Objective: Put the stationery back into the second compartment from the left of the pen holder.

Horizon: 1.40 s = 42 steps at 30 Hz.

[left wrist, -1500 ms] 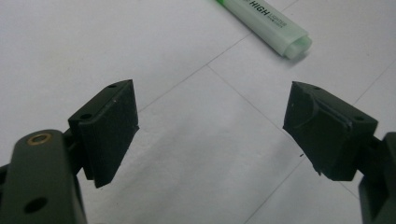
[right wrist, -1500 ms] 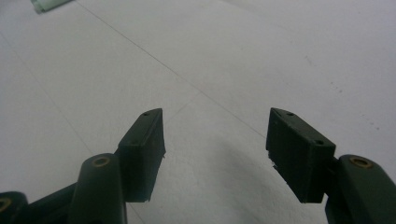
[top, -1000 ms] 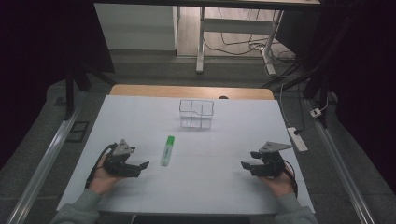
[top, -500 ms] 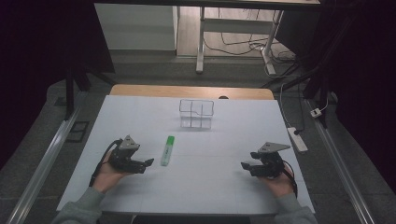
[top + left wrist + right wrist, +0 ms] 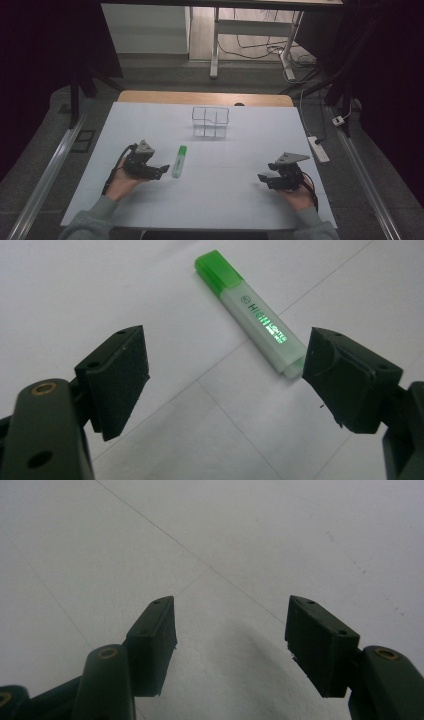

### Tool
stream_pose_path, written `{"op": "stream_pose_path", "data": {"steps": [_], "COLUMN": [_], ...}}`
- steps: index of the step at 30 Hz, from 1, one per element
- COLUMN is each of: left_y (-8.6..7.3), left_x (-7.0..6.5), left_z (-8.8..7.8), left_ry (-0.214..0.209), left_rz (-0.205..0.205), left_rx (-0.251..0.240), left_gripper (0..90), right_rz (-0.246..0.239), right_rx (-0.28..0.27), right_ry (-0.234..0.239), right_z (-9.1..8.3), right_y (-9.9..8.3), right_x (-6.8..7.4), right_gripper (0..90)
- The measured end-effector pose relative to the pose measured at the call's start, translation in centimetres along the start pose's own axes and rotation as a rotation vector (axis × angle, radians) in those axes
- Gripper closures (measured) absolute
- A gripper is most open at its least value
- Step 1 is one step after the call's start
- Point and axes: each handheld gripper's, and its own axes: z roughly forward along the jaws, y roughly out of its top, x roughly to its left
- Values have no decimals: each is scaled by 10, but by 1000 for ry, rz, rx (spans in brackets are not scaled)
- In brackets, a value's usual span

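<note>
A small clear wire-framed box with compartments [image 5: 210,121] stands at the far middle of the white tabletop [image 5: 250,150]. A strip of bare wooden board [image 5: 150,97] shows along the far edge. On the grey floor at right lies a white power strip [image 5: 318,148].

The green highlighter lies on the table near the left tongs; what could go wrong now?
The left tongs are open, and the green highlighter lies slanted, its end near one jaw. That jaw may push it away. The smooth body might slip or roll on the table. The wire basket is far, so carrying might drop it.
</note>
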Motion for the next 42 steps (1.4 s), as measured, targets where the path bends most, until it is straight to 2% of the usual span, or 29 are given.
{"op": "stream_pose_path", "data": {"steps": [14,21,30,38,42], "left_y": [21,34,40,48,55], "left_x": [-4,-5,-4,-2,-3], "left_z": [20,31,42,49,58], "left_ry": [10,29,41,37,28], "left_rz": [-18,-29,-54,-70,-87], "left_rx": [25,36,50,60,64], "left_gripper": [191,197,215,218,229], "right_rz": [-16,-20,-20,-18,-19], "right_rx": [11,20,27,27,28], "right_ry": [-8,-9,-12,-14,-13], "right_z": [2,3,4,4,4], "right_y": [0,0,-1,-1,-1], "right_x": [2,2,1,1,1], "right_gripper": [365,364,364,364,364]}}
